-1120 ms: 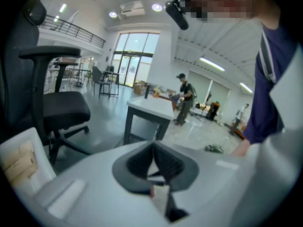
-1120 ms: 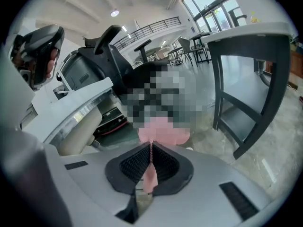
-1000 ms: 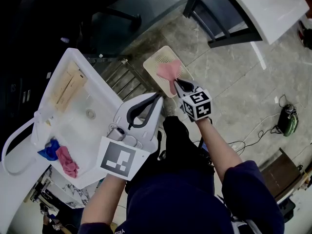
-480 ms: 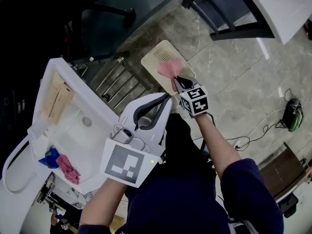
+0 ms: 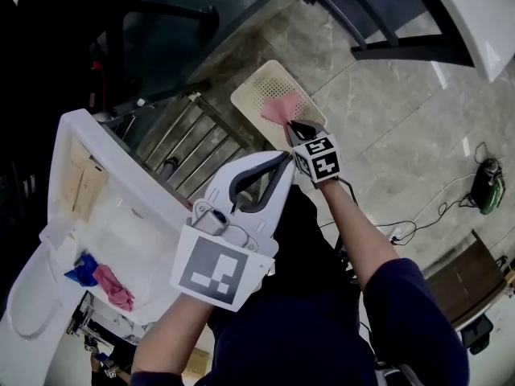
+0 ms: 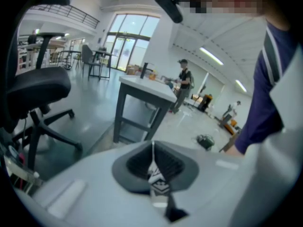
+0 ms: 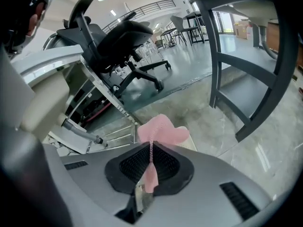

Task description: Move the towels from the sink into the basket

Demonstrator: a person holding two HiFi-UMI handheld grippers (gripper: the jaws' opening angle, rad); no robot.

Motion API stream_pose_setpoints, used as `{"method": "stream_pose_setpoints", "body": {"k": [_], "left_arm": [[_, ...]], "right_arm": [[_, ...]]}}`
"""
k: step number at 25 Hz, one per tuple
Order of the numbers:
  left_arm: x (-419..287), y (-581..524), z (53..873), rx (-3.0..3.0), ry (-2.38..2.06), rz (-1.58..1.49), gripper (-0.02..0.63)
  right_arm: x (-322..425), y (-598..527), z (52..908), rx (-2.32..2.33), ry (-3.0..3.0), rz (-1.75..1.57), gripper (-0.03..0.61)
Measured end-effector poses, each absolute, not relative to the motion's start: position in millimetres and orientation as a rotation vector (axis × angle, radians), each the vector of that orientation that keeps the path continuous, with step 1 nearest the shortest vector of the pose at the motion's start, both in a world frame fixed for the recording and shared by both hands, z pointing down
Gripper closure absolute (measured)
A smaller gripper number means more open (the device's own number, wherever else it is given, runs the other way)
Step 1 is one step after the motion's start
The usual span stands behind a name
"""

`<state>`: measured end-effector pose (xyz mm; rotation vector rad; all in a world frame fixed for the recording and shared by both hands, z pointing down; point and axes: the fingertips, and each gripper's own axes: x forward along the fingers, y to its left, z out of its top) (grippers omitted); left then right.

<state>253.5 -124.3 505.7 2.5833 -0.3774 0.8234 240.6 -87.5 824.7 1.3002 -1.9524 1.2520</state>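
The right gripper pinches a soft pink cloth towel above the cream perforated plastic basket, probably to drop it in; the left gripper is pressed together, empty.

Left gripper: we hold it at the centre of the head view, pointing toward 1 o'clock, with its fingers pressed together on nothing.
Right gripper: just beyond the left one at 12 o'clock, tips toward 11 o'clock, with its fingers clamped on a pink towel.
Forearms: our left forearm rises from 7 o'clock and our right forearm from 5 o'clock.
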Motion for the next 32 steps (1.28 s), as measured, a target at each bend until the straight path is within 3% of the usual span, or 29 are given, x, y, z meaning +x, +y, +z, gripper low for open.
{"method": "stream_pose_setpoints", "body": {"k": [8,20,32], "left_arm": [[250.1,-129.8,512.4,2.570,-0.381,0.803,0.606],[241.4,-124.0,488.1,2.513,-0.434,0.767,0.606],[192.1,-118.0,409.3,2.540,-0.598,0.630,0.606]], "right_arm": [[229.2,-83.4,848.4,1.250,-1.907,1.289,0.549],[240.4,-68.7,799.8,1.300,-1.907,1.293,0.518],[252.8,-87.5,584.9,1.421,-2.180,1.114,0.552]]}}
